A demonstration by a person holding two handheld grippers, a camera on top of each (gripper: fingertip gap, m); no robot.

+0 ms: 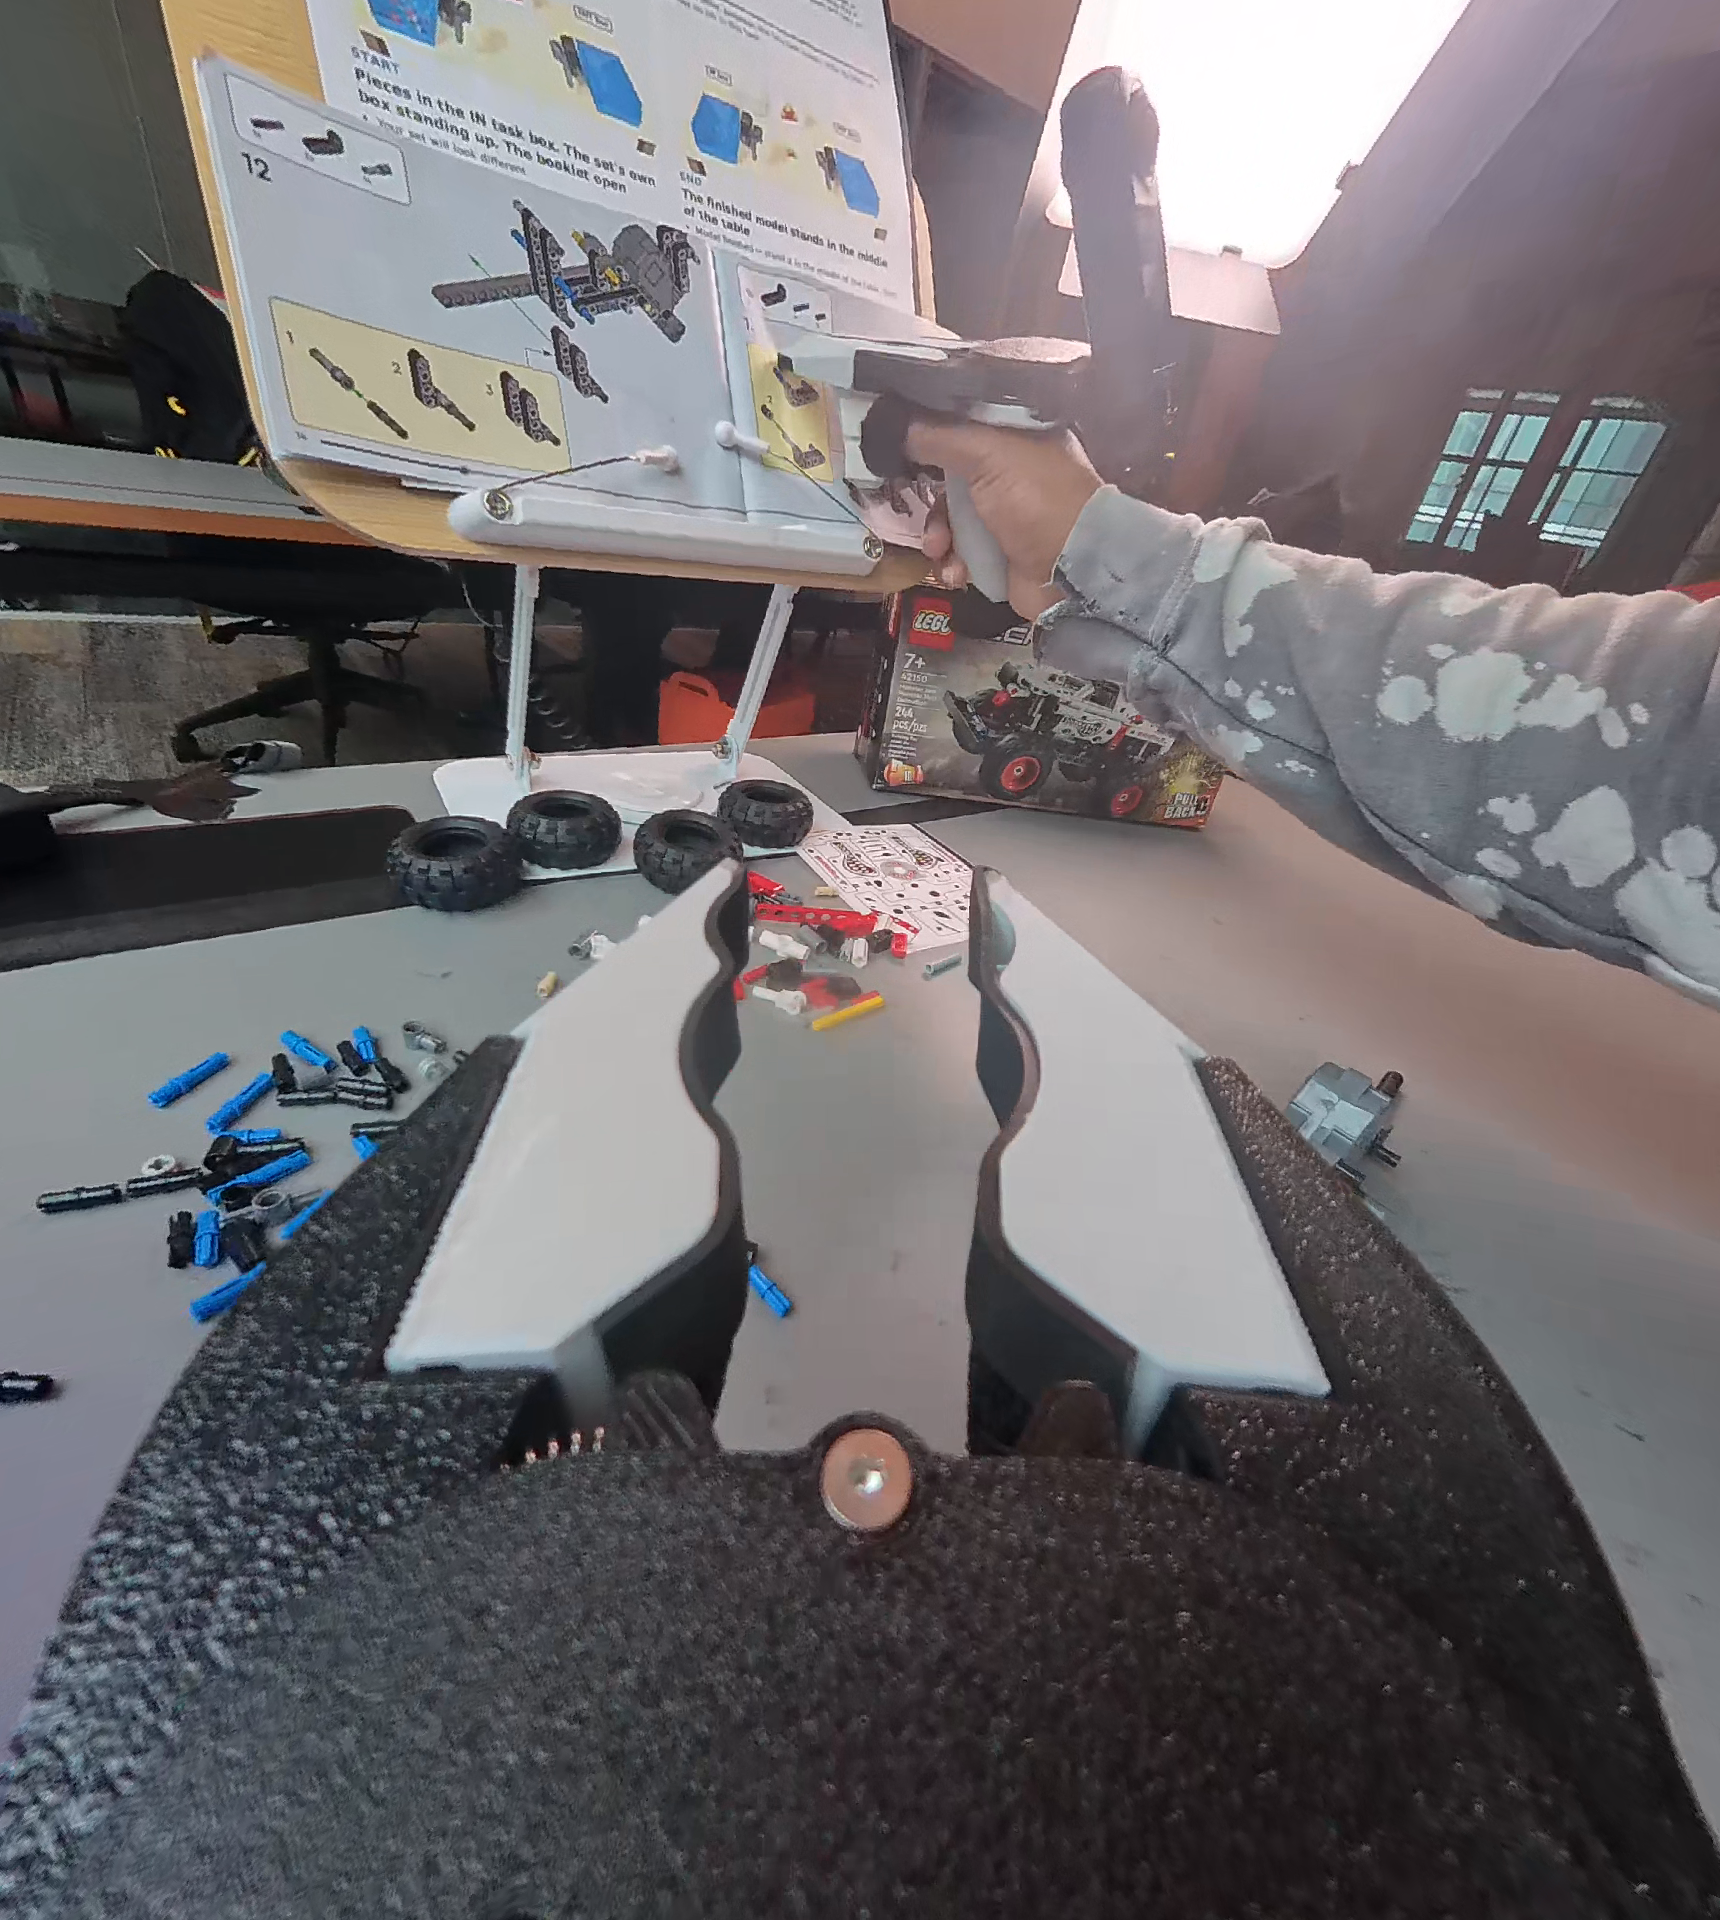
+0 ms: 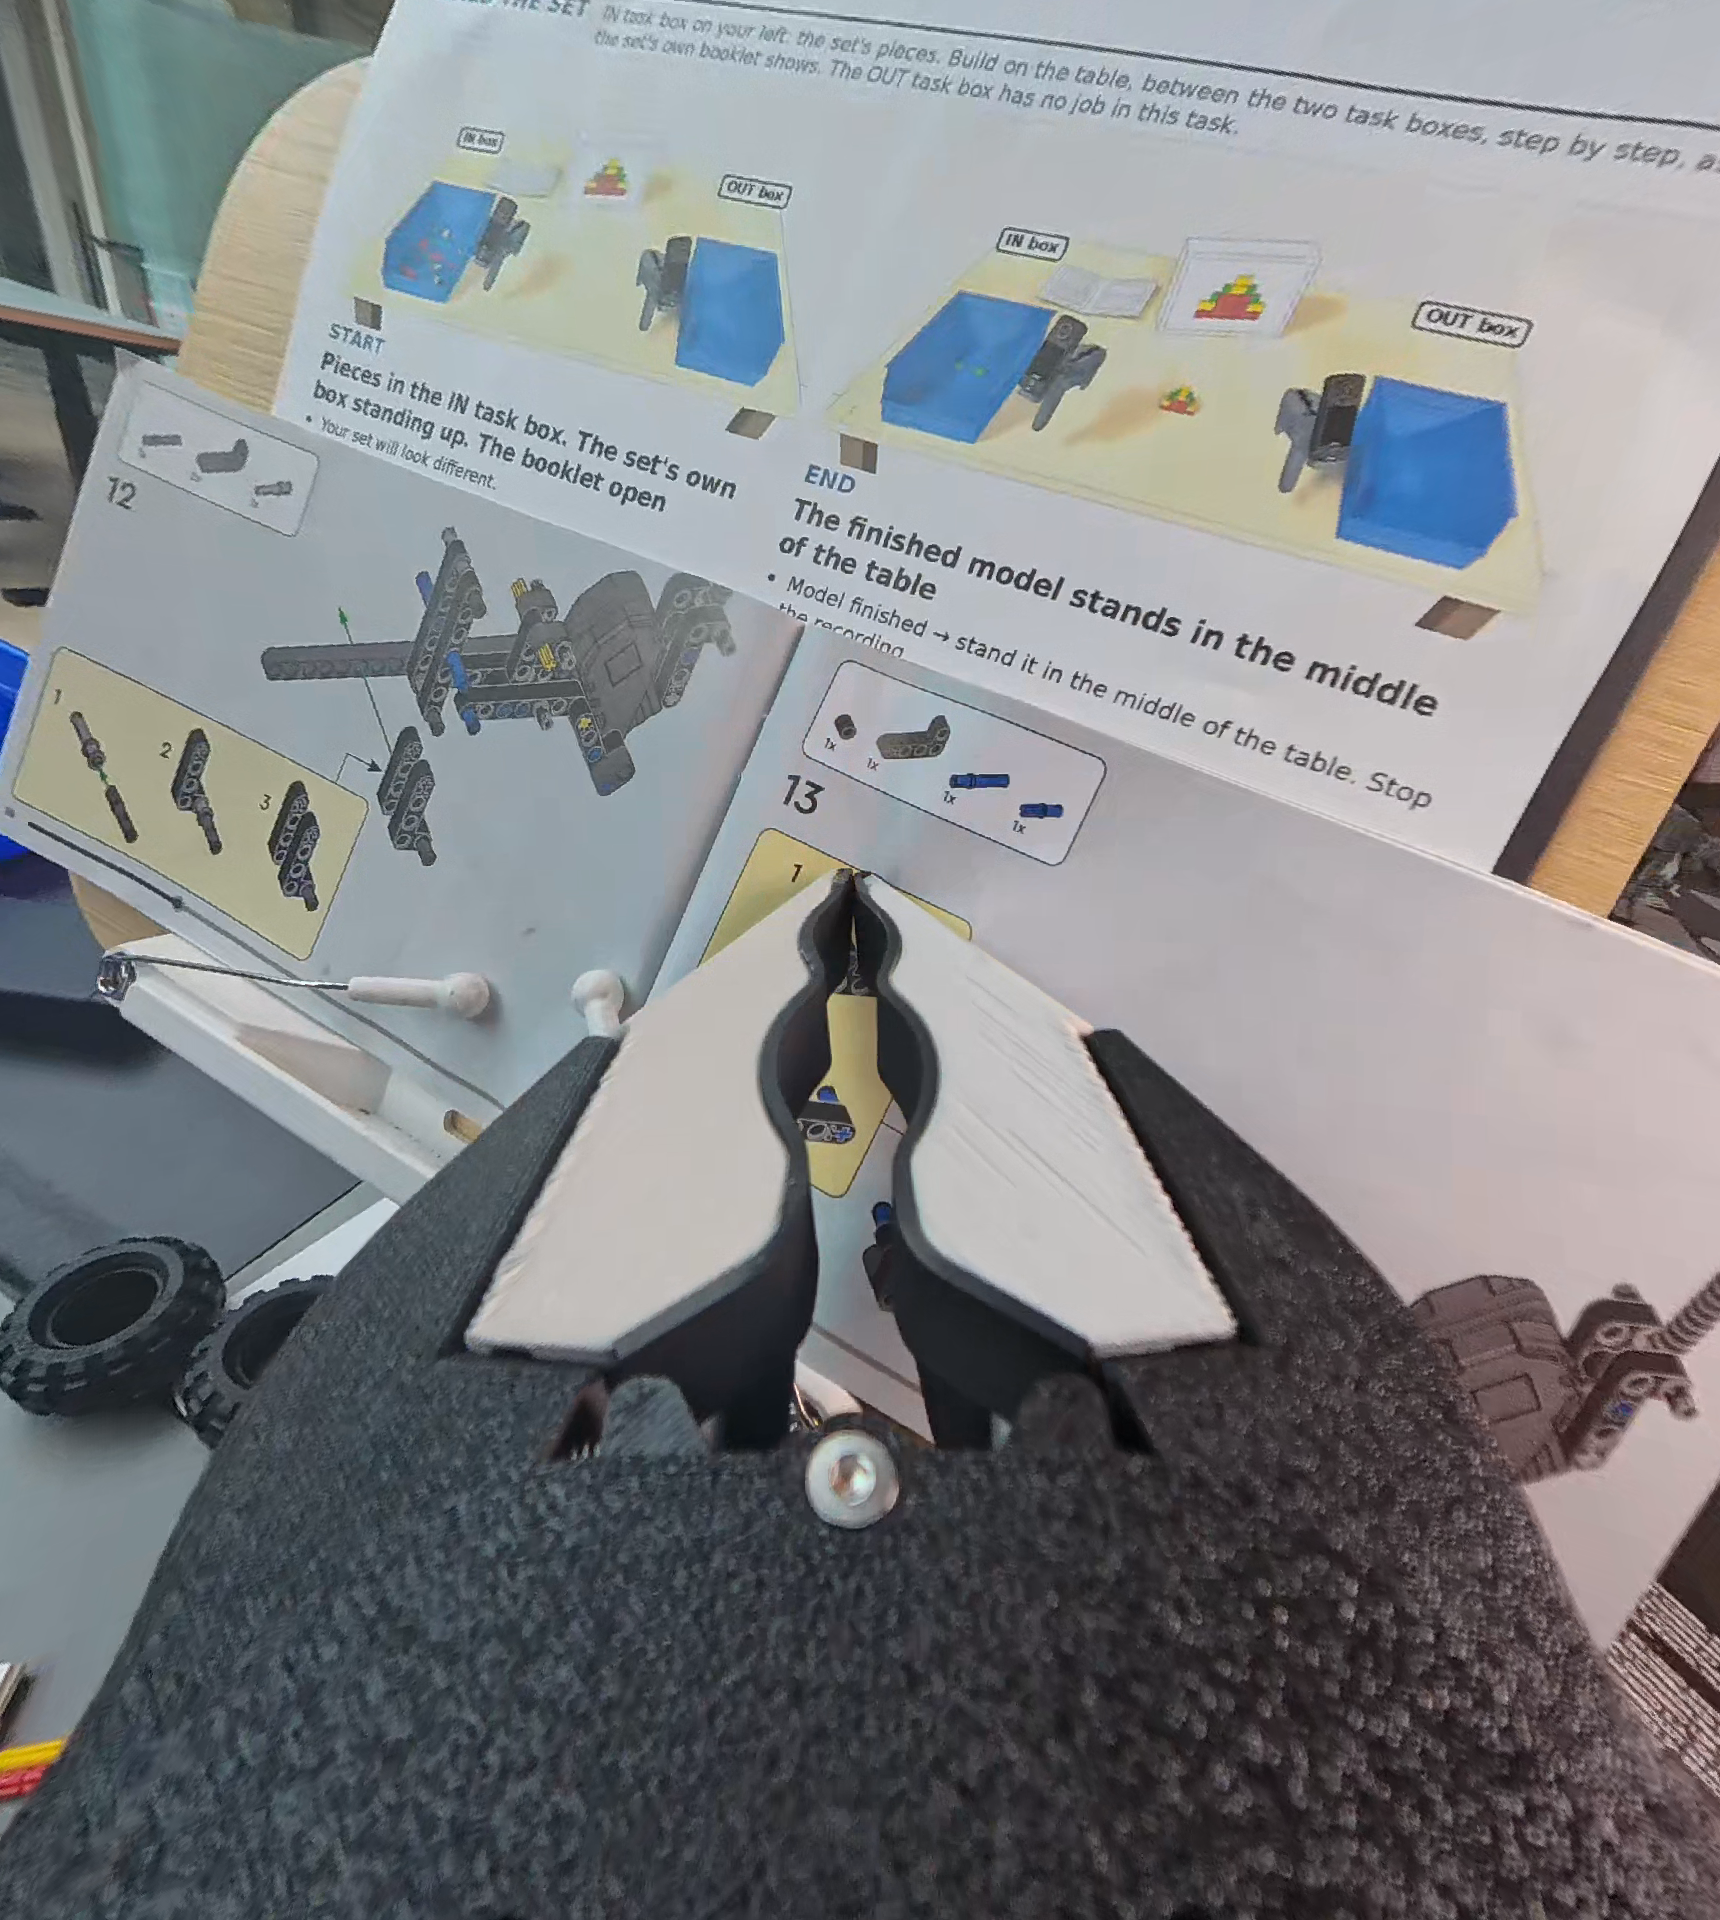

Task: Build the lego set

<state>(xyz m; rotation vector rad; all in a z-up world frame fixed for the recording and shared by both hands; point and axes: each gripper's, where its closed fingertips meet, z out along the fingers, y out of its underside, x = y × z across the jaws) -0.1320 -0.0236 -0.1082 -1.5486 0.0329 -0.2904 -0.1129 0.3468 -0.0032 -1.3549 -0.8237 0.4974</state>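
Left gripper (image 1: 856, 935): released, jaws wide apart above loose pieces (image 1: 814, 951) on the table (image 1: 1251, 987).
Right gripper (image 2: 854, 881): clenched on a page of the booklet (image 2: 1251, 1039).
Tyres (image 1: 565, 828): four, beneath the stand (image 1: 669, 525).

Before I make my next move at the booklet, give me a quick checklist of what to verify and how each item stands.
1. The left gripper is open and empty: ok.
2. The right gripper has its tips closed at the booklet's right page: ok.
3. Paper is actually pinched between those tips: cannot tell.
4. The left page is held down by its wire clip: ok.
5. The blue pins lie loose on the table, beside the left gripper: ok.
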